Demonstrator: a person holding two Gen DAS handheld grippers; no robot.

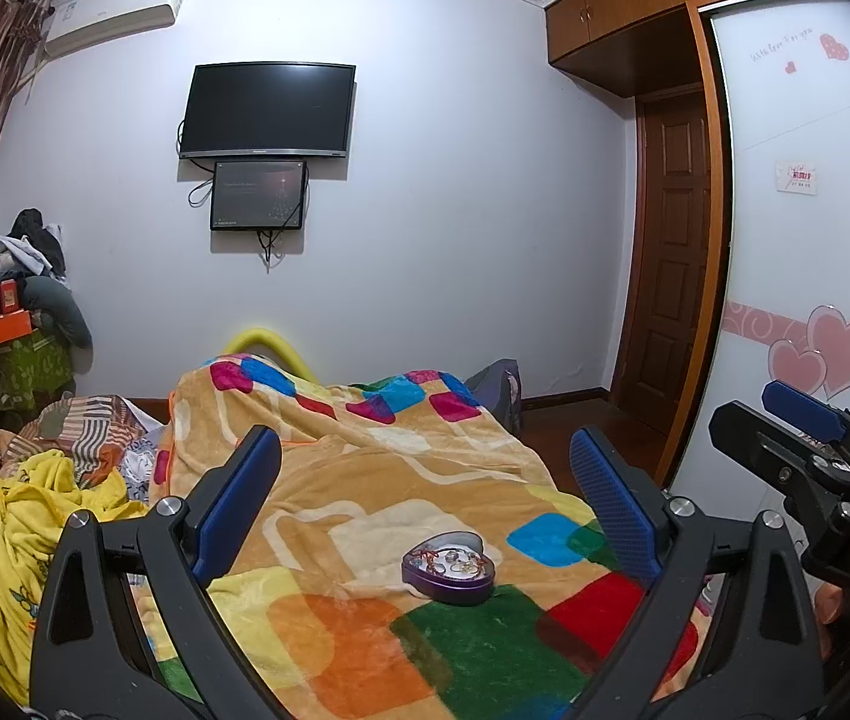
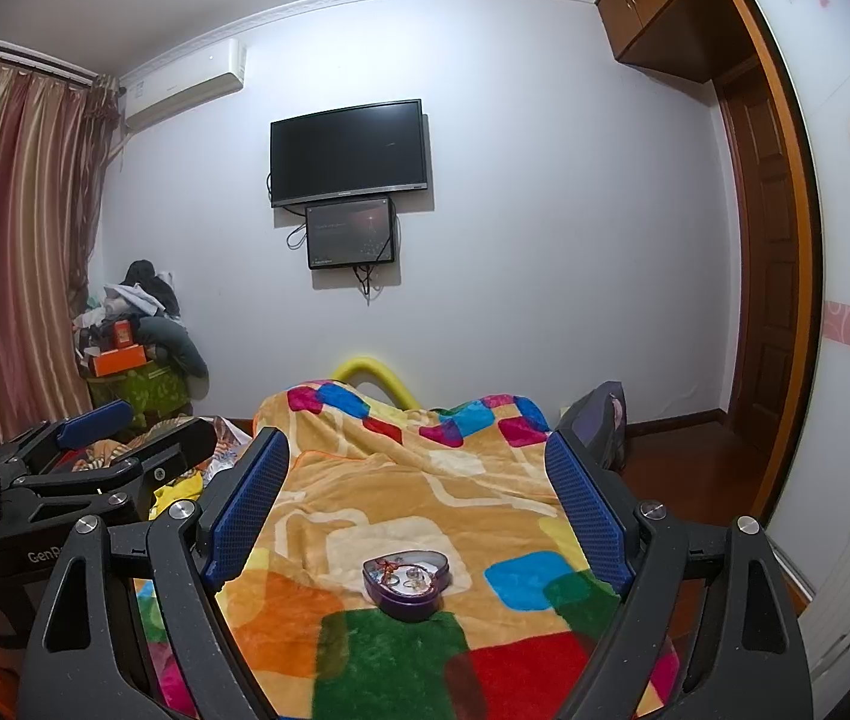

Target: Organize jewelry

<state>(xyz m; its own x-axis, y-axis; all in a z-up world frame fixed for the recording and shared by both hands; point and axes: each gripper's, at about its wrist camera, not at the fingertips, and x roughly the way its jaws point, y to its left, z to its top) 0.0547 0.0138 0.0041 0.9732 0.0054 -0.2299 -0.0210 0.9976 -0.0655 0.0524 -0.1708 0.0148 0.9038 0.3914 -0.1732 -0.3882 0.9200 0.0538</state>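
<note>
Left wrist view shows the heart-shaped purple tin (image 1: pixel 448 567) lying open on the patchwork blanket (image 1: pixel 365 480), low between the two blue-padded jaws and nearer the right one. Inside it sit small pieces of jewelry (image 1: pixel 455 561): a few rings and something tied with red thread, too small to name more closely. No lid shows in either view. The left gripper (image 1: pixel 425 498) stands wide apart with nothing between its pads. In the right wrist view the same tin (image 2: pixel 407 583) lies just about midway between the jaws, below their tips, and the right gripper (image 2: pixel 419 492) is likewise spread wide and empty. Both are held above the bed, well short of the tin.

Jewelry lying in the tin would suit either pieces waiting to be sorted or pieces already gathered there; I cannot tell which. Any pick among them would call for a narrow, careful pinch, since the pieces are tiny and crowded together.
</note>
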